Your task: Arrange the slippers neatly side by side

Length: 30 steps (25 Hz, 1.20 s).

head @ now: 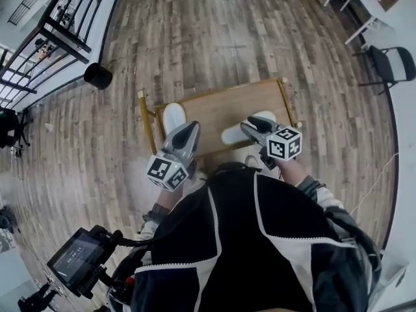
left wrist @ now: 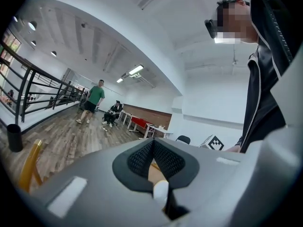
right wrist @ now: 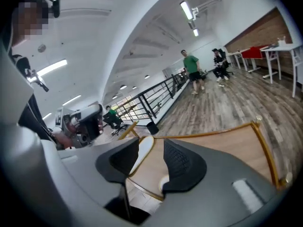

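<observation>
Two white slippers lie on one wooden surface [head: 221, 103], well apart from each other. The left slipper [head: 173, 117] is at the surface's left end, and the right slipper [head: 232, 136] lies slanted near its front right part. There are two tools. The left tool [head: 189, 129] is clenched, its jaws together, with its tip just beside the left slipper. The right tool [head: 249, 125] is released, its jaws apart, over the right slipper; whether it touches the slipper cannot be told. One black bin [head: 98, 76] stands on the floor [head: 214, 31].
</observation>
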Each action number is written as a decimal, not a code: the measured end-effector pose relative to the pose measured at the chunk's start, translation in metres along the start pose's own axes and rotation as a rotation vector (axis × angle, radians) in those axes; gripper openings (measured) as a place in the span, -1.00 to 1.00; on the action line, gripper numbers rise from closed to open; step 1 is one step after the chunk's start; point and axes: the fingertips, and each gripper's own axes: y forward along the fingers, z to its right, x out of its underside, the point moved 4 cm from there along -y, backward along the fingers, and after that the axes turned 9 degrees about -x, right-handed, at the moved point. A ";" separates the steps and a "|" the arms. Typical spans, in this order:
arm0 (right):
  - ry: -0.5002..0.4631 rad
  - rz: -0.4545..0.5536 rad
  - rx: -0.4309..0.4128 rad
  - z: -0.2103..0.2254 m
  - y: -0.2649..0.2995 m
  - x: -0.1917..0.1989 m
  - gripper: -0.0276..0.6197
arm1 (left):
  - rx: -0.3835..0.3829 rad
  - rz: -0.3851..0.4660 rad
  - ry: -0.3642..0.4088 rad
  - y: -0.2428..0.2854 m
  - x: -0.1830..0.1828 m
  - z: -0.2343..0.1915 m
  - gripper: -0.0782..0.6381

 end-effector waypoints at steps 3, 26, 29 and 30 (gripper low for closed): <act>0.129 -0.042 0.119 0.025 -0.015 0.040 -0.28 | 0.016 -0.011 -0.004 -0.001 0.006 0.005 -0.73; 0.831 -0.031 0.380 0.155 0.005 0.143 -0.05 | -0.013 0.021 0.022 -0.001 -0.003 0.005 -0.73; 0.842 -0.036 0.381 0.157 0.008 0.145 -0.15 | -0.029 0.019 0.022 -0.004 -0.002 0.001 -0.73; 0.843 -0.042 0.375 0.157 0.009 0.145 -0.25 | -0.033 0.019 0.020 -0.005 -0.002 0.000 -0.73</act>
